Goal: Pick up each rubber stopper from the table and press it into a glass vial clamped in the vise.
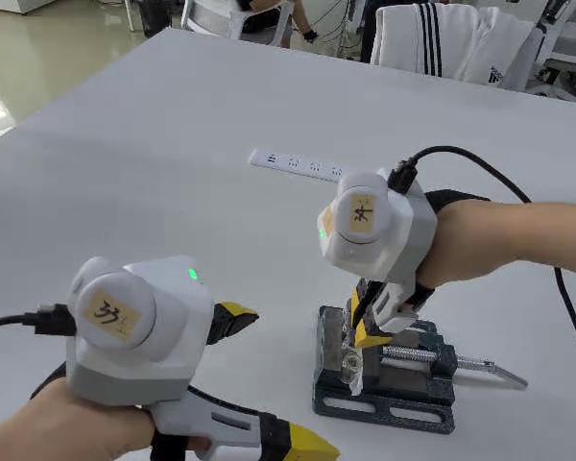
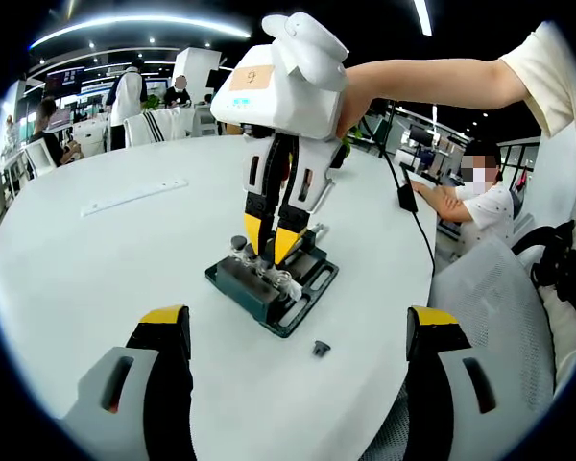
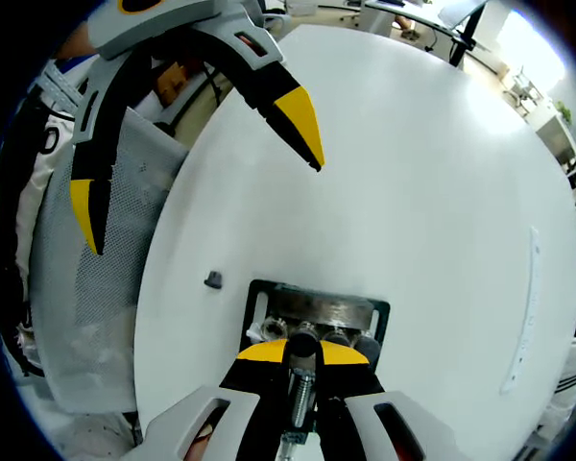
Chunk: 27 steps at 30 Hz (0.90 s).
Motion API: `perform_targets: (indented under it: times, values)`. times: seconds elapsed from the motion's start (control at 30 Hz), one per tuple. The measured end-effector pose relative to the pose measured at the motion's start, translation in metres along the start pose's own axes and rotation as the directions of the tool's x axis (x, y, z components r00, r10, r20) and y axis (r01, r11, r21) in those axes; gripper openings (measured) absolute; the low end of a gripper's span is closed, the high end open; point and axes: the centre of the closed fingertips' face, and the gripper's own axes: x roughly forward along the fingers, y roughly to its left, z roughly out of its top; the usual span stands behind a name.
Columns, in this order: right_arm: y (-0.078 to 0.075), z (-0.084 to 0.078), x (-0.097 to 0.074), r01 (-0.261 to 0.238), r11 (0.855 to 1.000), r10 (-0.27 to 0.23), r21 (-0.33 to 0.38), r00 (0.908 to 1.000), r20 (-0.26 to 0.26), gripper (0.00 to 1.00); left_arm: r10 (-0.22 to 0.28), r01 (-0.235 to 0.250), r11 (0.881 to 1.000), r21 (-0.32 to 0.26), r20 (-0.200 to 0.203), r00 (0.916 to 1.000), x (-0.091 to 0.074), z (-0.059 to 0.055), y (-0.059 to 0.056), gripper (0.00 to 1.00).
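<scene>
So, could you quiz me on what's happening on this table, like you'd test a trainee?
1. True or false: the left gripper has its jaws wide apart.
2. Where is the loose small dark rubber stopper? A) on the white table beside the dark metal vise; B) between the left gripper's jaws; C) on top of the vise.
3. Which gripper pinches a second stopper over the clear glass vials in the vise?
Key: 1 true; 2 A; 3 the right gripper.
</scene>
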Motion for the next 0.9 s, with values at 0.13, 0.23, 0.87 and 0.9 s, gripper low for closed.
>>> perform_targets:
  times: [0.13,0.23,0.87,0.9]
  values:
    - [-0.0008,0.0013,0.0009,-0.01,1.0,0.01,0.012,0.9997,-0.02,0.05,-0.003,0.003,1.0,0.0,0.0,1.0,-0.0003,-0.0006,0.0004,0.92]
    - [-0.0023,0.0014,0.0017,-0.014,1.0,0.015,0.027,0.9994,-0.032,0.04,-0.003,0.003,1.0,0.0,0.002,1.0,-0.0007,-0.0002,0.0012,0.92]
    - [-0.0002,-0.0004,0.002,-0.014,0.998,0.016,0.057,0.9995,-0.026,0.03,-0.004,0.004,1.0,-0.011,0.004,1.0,0.0013,-0.0027,0.0023,0.92]
    - [-0.0006,-0.0002,0.0021,-0.016,0.998,0.018,0.064,0.9995,-0.025,0.03,-0.003,0.003,1.0,-0.01,0.003,1.0,0.0017,-0.0027,0.0027,0.92]
